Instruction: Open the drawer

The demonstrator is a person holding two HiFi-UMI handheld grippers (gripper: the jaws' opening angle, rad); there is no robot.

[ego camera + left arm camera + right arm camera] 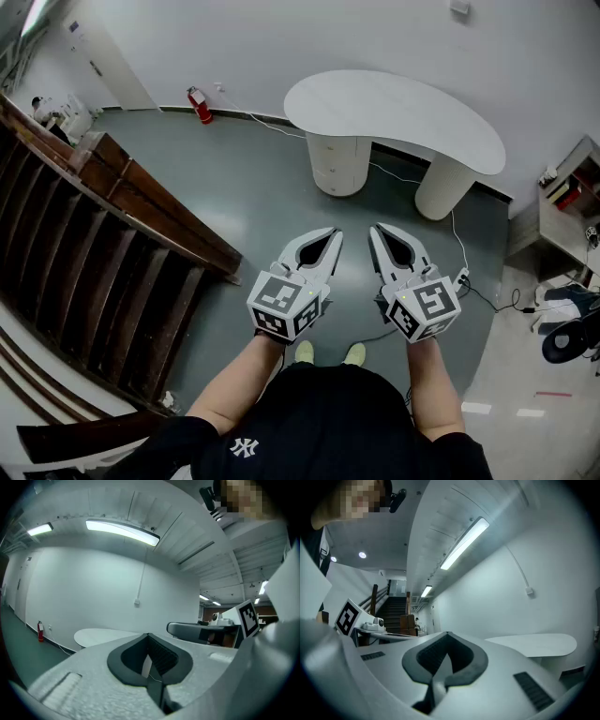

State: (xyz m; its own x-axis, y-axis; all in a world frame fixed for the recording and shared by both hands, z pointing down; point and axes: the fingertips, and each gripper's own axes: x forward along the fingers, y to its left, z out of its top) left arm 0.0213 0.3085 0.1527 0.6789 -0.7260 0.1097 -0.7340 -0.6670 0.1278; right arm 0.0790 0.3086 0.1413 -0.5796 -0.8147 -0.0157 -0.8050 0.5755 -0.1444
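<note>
Well up-frame, the drawer pedestal (pixel 338 165) under the table (pixel 403 112) stands apart from left claw (pixel 330 236) and right claw (pixel 379 231), both closed and empty; the left looks nearer.

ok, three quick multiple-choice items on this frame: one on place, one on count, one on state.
1. Where is the red fire extinguisher?
A. on the white desk
B. on the floor by the wall, left of the desk
C. on the stairs

2. How many pedestals hold up the desk?
A. one
B. two
C. four

3. How do the left gripper and right gripper stand?
A. both shut, empty
B. both wide open
C. left shut on a handle

Key:
1 B, it stands at the wall's foot.
2 B, one shows under each end.
3 A, each gripper view shows the jaws together with nothing between them.
</note>
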